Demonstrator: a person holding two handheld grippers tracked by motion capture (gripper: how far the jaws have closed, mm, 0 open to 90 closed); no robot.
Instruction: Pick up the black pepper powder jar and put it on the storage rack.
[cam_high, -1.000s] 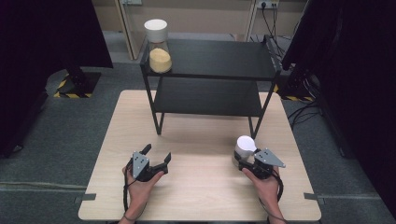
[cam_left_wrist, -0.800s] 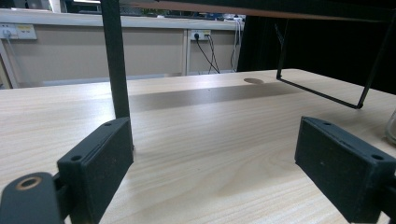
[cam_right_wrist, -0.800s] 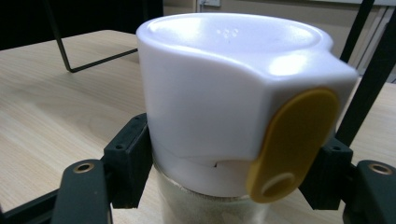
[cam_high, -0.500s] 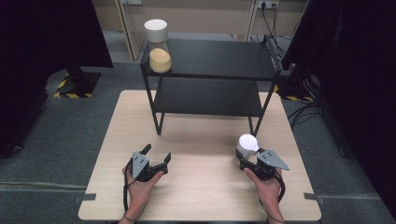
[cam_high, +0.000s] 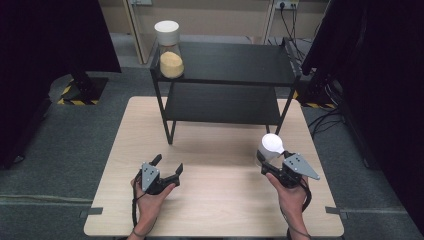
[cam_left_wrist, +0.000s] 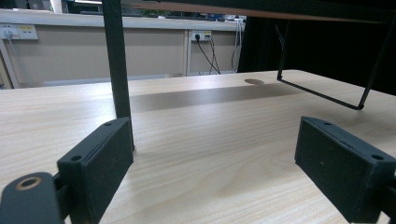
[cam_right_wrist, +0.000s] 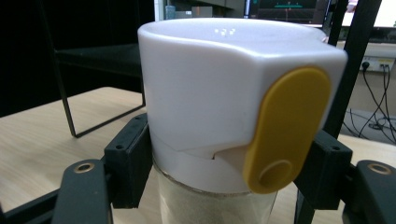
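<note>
My left gripper (cam_high: 167, 166) sits idle on the wooden table (cam_high: 220, 200), jaws spread wide with nothing between them. Over on the right, my right gripper (cam_high: 270, 167) is clamped around the white-lidded jar (cam_high: 270, 147) just below its cap, near the table's right edge. So the grab looks done; I'd guess shelving it on the black rack (cam_high: 230, 65) is what's left. Another jar (cam_high: 170, 50) with yellow stuff already stands on the top shelf. Grey floor, dark curtains around.

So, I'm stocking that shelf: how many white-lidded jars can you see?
2. One jar stands on the black shelf's top left corner; the other jar is clamped in the right hand-held gripper above the table.
</note>
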